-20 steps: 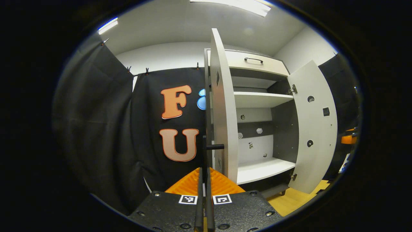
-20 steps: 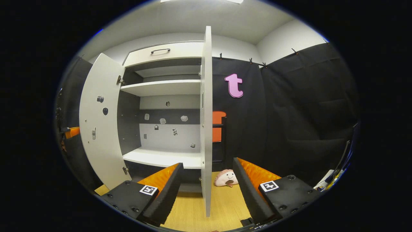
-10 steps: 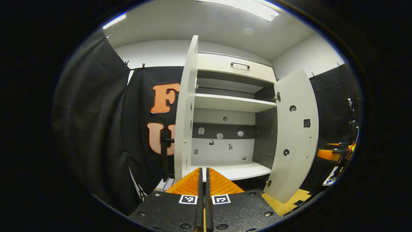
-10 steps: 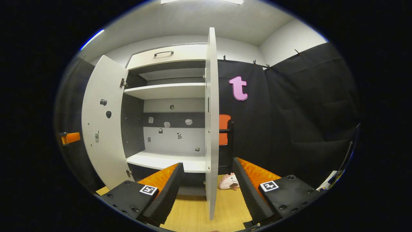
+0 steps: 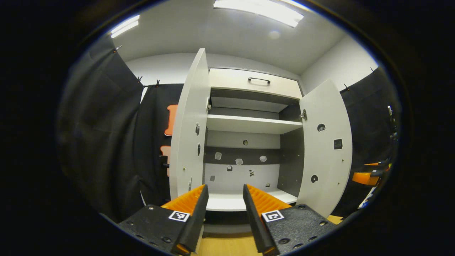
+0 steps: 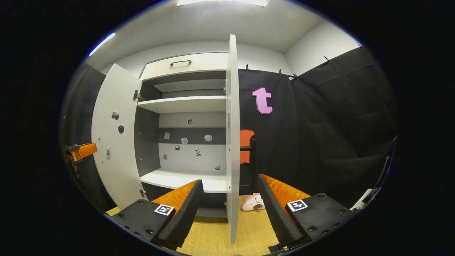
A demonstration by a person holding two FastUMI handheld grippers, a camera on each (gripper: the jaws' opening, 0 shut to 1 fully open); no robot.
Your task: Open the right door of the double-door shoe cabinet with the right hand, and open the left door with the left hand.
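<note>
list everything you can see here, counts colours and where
cabinet: 1, white with dark inside, centre, both doors open
left door: 1, white, swung out at the left side
right door: 1, white, swung out at the right side; edge-on in the right gripper view
shelves: 2, white, inside, bare
drawer handle: 1, dark, on the top front
stickers: several, small, on the back panel
plush toy: 1, pink, on the floor behind the right door
floor: wooden, yellow
left hand-held gripper: 1, open, facing the cabinet
right hand-held gripper: 1, open, straddling the right door's edge without touching
</note>
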